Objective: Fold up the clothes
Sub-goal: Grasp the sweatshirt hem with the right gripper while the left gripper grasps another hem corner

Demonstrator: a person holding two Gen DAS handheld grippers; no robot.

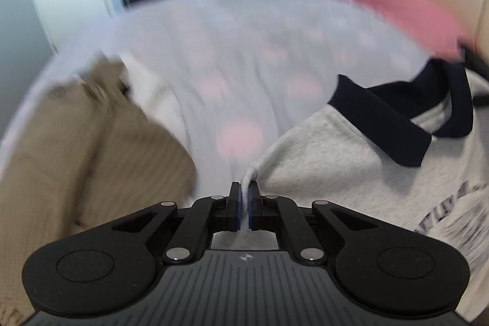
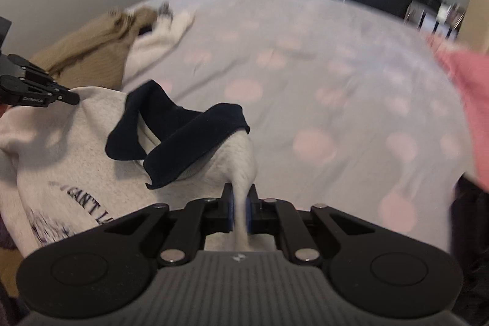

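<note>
1. Grey sweatshirt [image 2: 61, 148] with navy collar [image 2: 183, 139]: pinched at two edges, lifted off bed [image 2: 305, 57].
2. Left gripper [image 1: 244, 197]: clamped tight on a fabric corner; right gripper [image 2: 240, 203]: clamped on a thicker fold.
3. Ahead of both: broad open bedspread, pink-spotted.
4. Left of left gripper: tan garment [image 1: 76, 148], blurred.
5. Far right: pink garment [image 2: 470, 100], cut off; chest print smeared, unreadable.

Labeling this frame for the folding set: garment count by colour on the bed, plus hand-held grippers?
Grey sweatshirt with navy collar: 1, pinched by both the left hand-held gripper and the right hand-held gripper
Tan knit: 1
White garment: 1
Pink garment: 1
Hand-held grippers: 2
Total: 4 garments, 2 grippers; blur may hide more.
</note>
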